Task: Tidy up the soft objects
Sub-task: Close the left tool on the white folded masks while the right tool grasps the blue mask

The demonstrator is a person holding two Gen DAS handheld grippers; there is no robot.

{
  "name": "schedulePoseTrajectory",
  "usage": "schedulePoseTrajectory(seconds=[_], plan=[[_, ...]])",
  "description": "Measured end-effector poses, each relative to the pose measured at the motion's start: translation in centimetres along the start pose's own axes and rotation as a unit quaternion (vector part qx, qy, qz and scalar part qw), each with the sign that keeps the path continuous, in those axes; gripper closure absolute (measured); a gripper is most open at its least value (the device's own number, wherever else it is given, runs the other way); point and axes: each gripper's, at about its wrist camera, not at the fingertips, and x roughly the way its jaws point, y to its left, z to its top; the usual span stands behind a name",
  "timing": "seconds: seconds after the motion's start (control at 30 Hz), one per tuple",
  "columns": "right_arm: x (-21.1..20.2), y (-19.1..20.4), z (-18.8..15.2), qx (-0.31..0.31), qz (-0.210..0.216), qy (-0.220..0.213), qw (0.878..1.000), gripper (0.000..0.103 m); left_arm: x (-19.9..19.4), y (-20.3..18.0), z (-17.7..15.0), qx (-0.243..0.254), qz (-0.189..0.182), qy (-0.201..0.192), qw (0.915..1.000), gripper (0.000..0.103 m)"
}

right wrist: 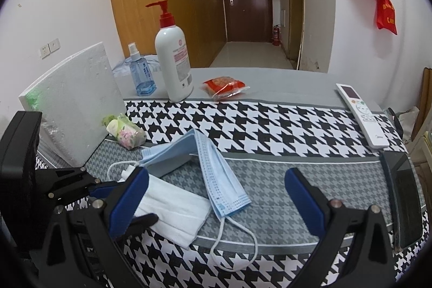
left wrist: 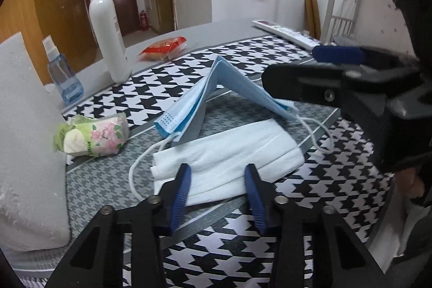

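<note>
A white face mask [left wrist: 229, 155] lies flat on the houndstooth cloth; it also shows in the right wrist view [right wrist: 175, 215]. A blue face mask [left wrist: 216, 88] stands bent like a tent just behind it, also in the right wrist view [right wrist: 216, 174]. A floral tissue pack [left wrist: 94, 136] lies to the left. My left gripper [left wrist: 218, 193] is open, its fingertips over the white mask's near edge, not closed on it. My right gripper [right wrist: 216, 204] is open wide and empty above both masks; in the left wrist view it [left wrist: 337, 72] reaches in from the right.
A white foam block [left wrist: 27, 142] stands at the left. A pump bottle [left wrist: 108, 31], a blue spray bottle [left wrist: 63, 74] and a red snack pack [left wrist: 164, 46] stand at the back. A white remote [right wrist: 361, 115] and a dark phone [right wrist: 407, 199] lie at the right.
</note>
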Motion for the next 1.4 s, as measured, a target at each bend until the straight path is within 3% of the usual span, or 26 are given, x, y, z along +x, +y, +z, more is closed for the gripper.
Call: schedulePoseTrajectory(seconds=[0.1, 0.2, 0.37, 0.53, 0.77, 0.93, 1.0, 1.07, 1.17, 1.23, 1.4], plan=[[0.2, 0.0, 0.0, 0.001, 0.0, 0.004, 1.0, 0.001, 0.0, 0.0, -0.1, 0.004, 0.007, 0.002, 1.0, 0.069], [0.5, 0.1, 0.0, -0.002, -0.001, 0.008, 1.0, 0.001, 0.1, 0.4, -0.2, -0.002, -0.01, 0.009, 0.9999, 0.088], [0.9, 0.3, 0.2, -0.006, -0.004, 0.015, 1.0, 0.001, -0.1, 0.4, -0.6, 0.003, -0.021, 0.001, 0.9998, 0.096], [1.6, 0.8, 0.4, -0.017, -0.007, 0.024, 1.0, 0.003, -1.0, 1.1, -1.0, -0.012, -0.066, -0.003, 0.9978, 0.098], [3.2, 0.8, 0.7, -0.021, -0.015, 0.051, 0.998, 0.03, -2.8, 1.0, -1.7, -0.008, -0.093, -0.022, 0.9954, 0.098], [4.1, 0.8, 0.5, -0.024, -0.016, 0.065, 0.997, 0.039, -3.7, 0.9, -2.0, -0.012, -0.103, -0.028, 0.9942, 0.098], [4.4, 0.8, 0.6, -0.024, -0.016, 0.071, 0.997, 0.049, -3.8, 0.9, -2.1, -0.014, -0.1, -0.028, 0.9945, 0.098], [4.8, 0.8, 0.6, -0.023, -0.015, 0.078, 0.997, 0.066, -3.9, 1.1, -2.1, -0.014, -0.102, -0.029, 0.9942, 0.098], [5.4, 0.6, 0.4, -0.018, -0.018, 0.089, 0.996, 0.084, -4.1, 0.9, -2.1, -0.011, -0.104, -0.032, 0.994, 0.098], [5.5, 0.4, 0.3, -0.009, -0.017, 0.09, 0.996, 0.092, -4.2, 0.9, -2.1, -0.009, -0.103, -0.034, 0.994, 0.098], [4.7, -0.1, 0.6, 0.004, -0.018, 0.078, 0.997, 0.095, -4.6, 0.8, -2.2, -0.009, -0.11, -0.04, 0.9931, 0.098]])
